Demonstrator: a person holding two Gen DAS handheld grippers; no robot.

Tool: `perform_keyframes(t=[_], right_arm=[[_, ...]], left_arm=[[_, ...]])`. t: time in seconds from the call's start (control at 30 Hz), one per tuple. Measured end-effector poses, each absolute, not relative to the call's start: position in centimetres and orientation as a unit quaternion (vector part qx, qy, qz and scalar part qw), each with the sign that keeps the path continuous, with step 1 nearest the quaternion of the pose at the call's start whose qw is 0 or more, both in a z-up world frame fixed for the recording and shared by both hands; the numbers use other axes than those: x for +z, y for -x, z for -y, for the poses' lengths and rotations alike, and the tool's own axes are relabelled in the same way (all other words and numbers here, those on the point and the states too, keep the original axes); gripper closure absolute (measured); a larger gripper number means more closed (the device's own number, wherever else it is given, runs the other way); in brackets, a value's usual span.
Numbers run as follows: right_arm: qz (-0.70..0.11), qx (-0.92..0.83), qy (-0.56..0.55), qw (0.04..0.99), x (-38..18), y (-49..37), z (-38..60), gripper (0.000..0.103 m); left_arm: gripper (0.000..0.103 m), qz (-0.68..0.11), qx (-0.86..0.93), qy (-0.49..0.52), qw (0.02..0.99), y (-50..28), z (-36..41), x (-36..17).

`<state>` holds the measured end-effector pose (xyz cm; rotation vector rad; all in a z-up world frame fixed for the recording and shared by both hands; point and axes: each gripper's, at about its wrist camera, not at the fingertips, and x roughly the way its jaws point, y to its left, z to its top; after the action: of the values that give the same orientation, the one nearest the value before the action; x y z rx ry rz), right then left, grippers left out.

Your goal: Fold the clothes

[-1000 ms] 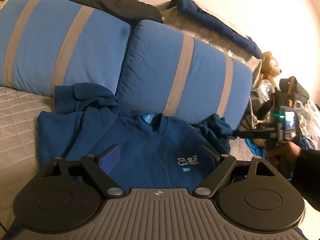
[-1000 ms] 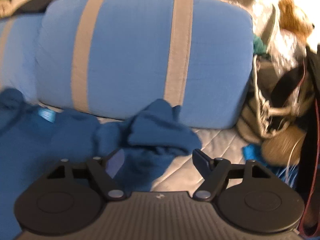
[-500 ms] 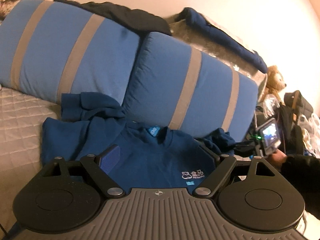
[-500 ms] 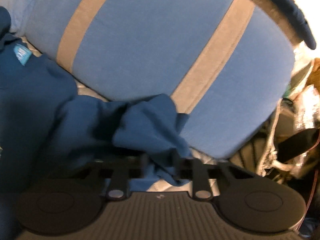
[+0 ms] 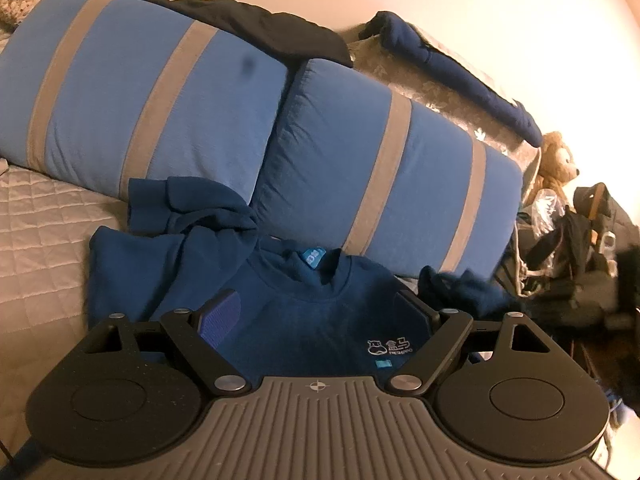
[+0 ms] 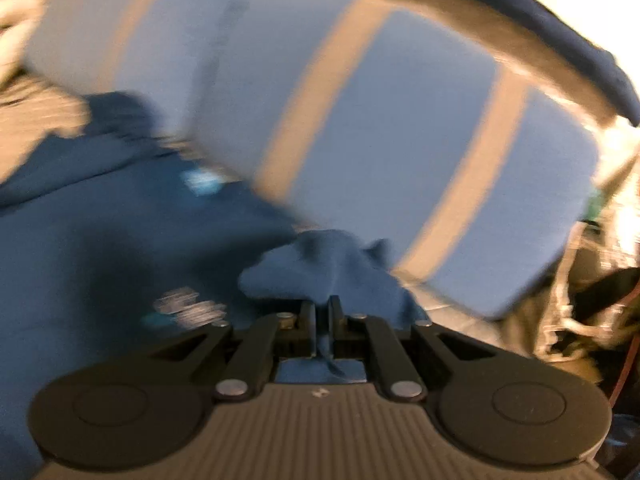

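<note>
Folding has barely begun. Left view: the blue sweatshirt (image 5: 320, 316) lies front-up on the quilted bed (image 5: 36, 240) against two striped pillows (image 5: 384, 184), its far sleeve bunched and unfolded. The left tool (image 5: 320, 312) hovers over the chest, jaws wide apart, gripping nothing. Right view (badly blurred): the right tool (image 6: 322, 312) is clamped tight on what looks like the sweatshirt's other sleeve (image 6: 324, 264), raised in a peak. Both sleeves and the body remain to be folded.
</note>
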<state>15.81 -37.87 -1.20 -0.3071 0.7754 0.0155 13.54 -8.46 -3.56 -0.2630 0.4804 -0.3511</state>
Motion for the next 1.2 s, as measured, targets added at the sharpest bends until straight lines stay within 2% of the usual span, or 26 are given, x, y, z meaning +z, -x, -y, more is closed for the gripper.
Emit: perform_keyframes(t=[0.07, 0.1, 0.23, 0.27, 0.3, 0.73, 0.9, 1.13, 1.17, 1.2], right_arm=[[-0.393, 0.060, 0.140, 0.907, -1.3, -14.4, 35.9, 0.094], [-0.399, 0.089, 0.130, 0.903, -1.3, -13.7, 35.1, 0.079], [-0.401, 0.176, 0.117, 0.891, -0.5, -11.0, 33.3, 0.047], [-0.394, 0.175, 0.125, 0.894, -0.2, -10.5, 33.3, 0.033], [-0.388, 0.173, 0.132, 0.896, 0.0, -10.0, 33.4, 0.027], [-0.405, 0.098, 0.013, 0.909, -1.3, -12.9, 41.0, 0.030], [-0.451, 0.083, -0.026, 0.888, -3.3, -16.4, 41.0, 0.041], [-0.516, 0.050, -0.089, 0.851, -5.9, -20.8, 41.9, 0.049], [-0.522, 0.053, -0.091, 0.846, -6.1, -21.1, 41.9, 0.056], [-0.528, 0.052, -0.089, 0.843, -6.2, -21.4, 41.8, 0.069]], left_arm=[[0.019, -0.237, -0.173, 0.127, 0.948, -13.4, 8.5, -3.6], [0.019, -0.237, -0.173, 0.126, 0.948, -13.4, 8.5, -3.6], [0.019, -0.239, -0.174, 0.125, 0.947, -13.4, 8.6, -3.5], [0.019, -0.240, -0.175, 0.124, 0.947, -13.4, 8.7, -3.6], [0.019, -0.240, -0.176, 0.123, 0.947, -13.4, 8.7, -3.6], [0.019, -0.255, -0.180, 0.121, 0.943, -13.7, 8.8, -3.9], [0.019, -0.258, -0.179, 0.118, 0.942, -13.8, 8.8, -4.0], [0.019, -0.262, -0.178, 0.117, 0.941, -14.0, 8.9, -4.1], [0.019, -0.263, -0.178, 0.117, 0.941, -14.0, 8.9, -4.1], [0.019, -0.264, -0.177, 0.117, 0.941, -14.0, 8.9, -4.1]])
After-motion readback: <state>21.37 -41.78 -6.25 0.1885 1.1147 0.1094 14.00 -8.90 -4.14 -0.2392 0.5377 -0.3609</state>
